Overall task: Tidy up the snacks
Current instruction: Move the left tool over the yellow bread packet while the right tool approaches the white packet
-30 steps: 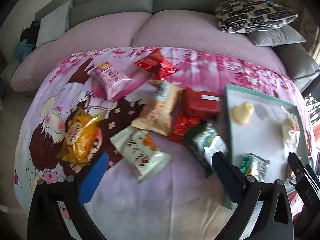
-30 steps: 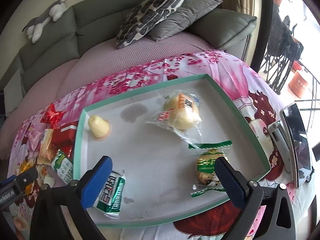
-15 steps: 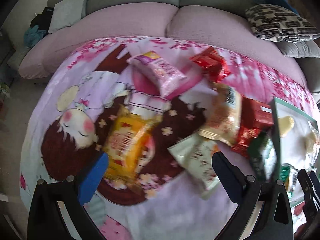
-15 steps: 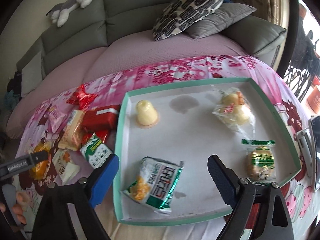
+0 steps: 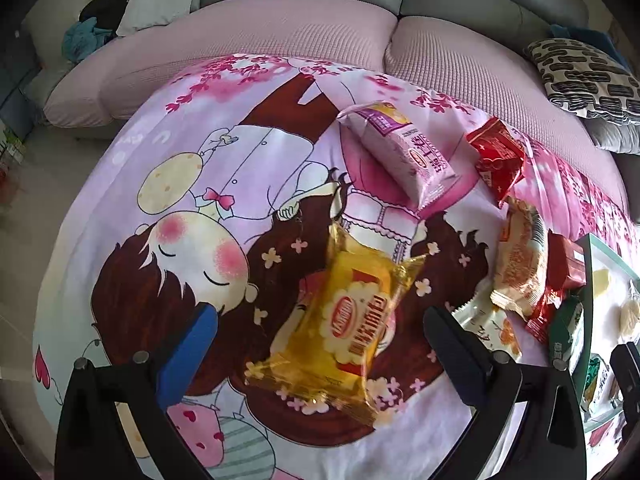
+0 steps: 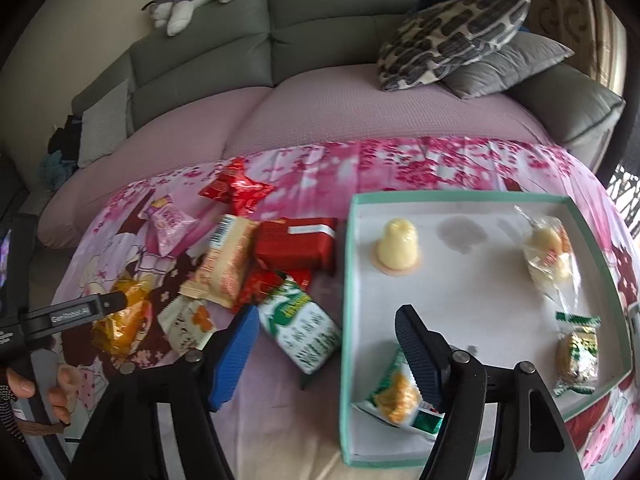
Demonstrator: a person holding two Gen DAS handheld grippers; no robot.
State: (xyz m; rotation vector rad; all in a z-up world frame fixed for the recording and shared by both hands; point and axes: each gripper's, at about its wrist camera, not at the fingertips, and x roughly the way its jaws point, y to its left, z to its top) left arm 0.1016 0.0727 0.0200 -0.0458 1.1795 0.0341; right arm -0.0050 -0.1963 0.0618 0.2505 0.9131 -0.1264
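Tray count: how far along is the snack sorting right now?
Done: four snacks lie in the tray: a jelly cup, two clear-wrapped buns and a green packet.
In hand: nothing. The left gripper hangs open over the yellow packet; the right gripper, jaws just closing, grips nothing.
Left: about eight packets on the cloth, including the pink packet.
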